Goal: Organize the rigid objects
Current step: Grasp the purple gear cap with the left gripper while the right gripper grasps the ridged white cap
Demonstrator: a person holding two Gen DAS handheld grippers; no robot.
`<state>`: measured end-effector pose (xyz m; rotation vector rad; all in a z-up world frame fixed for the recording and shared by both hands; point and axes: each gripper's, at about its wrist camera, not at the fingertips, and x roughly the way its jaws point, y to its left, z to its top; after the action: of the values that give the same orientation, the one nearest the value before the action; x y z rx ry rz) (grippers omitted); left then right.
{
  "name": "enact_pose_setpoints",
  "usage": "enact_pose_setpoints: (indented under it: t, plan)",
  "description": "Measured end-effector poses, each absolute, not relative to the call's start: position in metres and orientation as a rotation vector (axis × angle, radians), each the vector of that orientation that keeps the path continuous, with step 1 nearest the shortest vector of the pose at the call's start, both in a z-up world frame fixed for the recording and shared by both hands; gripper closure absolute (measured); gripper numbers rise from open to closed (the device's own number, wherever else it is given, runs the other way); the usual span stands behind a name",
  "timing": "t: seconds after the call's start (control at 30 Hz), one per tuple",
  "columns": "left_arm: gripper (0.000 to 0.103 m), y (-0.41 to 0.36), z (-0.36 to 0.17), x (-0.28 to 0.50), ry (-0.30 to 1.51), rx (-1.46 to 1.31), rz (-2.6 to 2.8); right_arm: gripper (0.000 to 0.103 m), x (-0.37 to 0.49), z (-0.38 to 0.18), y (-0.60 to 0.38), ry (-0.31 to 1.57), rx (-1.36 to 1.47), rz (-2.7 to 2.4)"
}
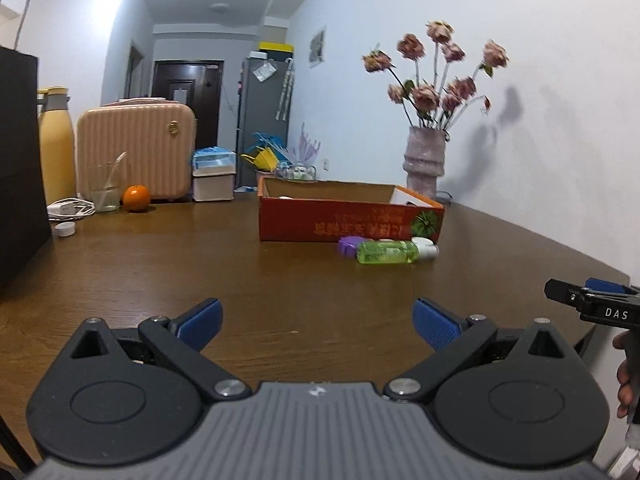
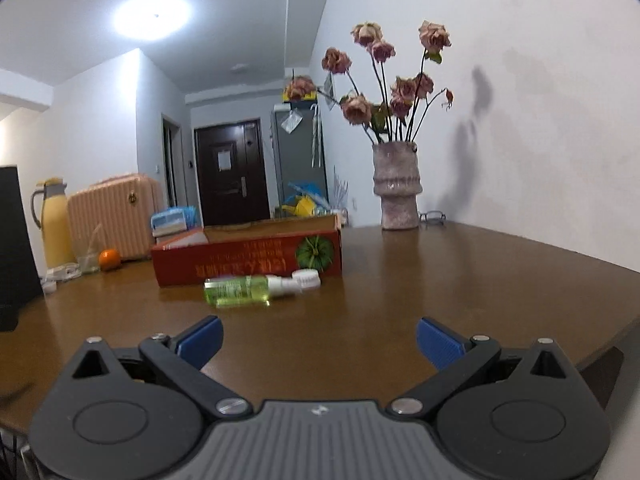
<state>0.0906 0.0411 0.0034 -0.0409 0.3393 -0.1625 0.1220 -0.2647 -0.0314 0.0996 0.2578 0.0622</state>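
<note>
Right wrist view: clear green bottle [image 2: 240, 290] lies flat, white-capped.

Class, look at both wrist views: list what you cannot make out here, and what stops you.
- Contents of the red box: both views, hidden by its front wall.
- Purple item: left wrist view, half hidden behind the green bottle; unseen in the right view.
- Box lettering: blurred in both views.
- Right gripper: cut off by the left view's edge.
</note>
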Motion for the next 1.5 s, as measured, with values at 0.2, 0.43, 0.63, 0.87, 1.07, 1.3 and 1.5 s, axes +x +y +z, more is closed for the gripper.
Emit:
enact_pose_setpoints:
  t: [0.2,0.43,0.63,0.87,1.07,1.3,1.5]
  plan:
    - [0.0,0.028,-0.004,0.111,0.405,-0.036,-0.183,0.0,0.128,-0.029,-0.28,0.283,0.101,0.029]
    - [0.0,0.01,0.0,0.159,0.484,0.017,-0.189,0.0,0.169,-0.023,-0.286,0.378,0.136,0.088]
    - [0.0,0.0,0.013,0.226,0.592,-0.005,-0.228,0.009,0.235,-0.012,-0.291,0.524,0.235,0.128]
    - [0.0,-0.024,0.016,0.31,0.602,0.083,-0.249,0.011,0.31,0.005,-0.277,0.542,0.107,0.208]
    - [0.004,-0.038,0.007,0.389,0.661,0.037,-0.287,0.019,0.385,0.004,-0.265,0.61,0.128,0.27]
    - [0.033,-0.053,-0.026,0.438,0.756,0.06,-0.281,0.042,0.442,-0.021,-0.243,0.721,0.086,0.273]
    - [0.049,-0.055,-0.031,0.435,0.712,0.103,-0.286,0.062,0.443,-0.031,-0.239,0.716,0.051,0.268]
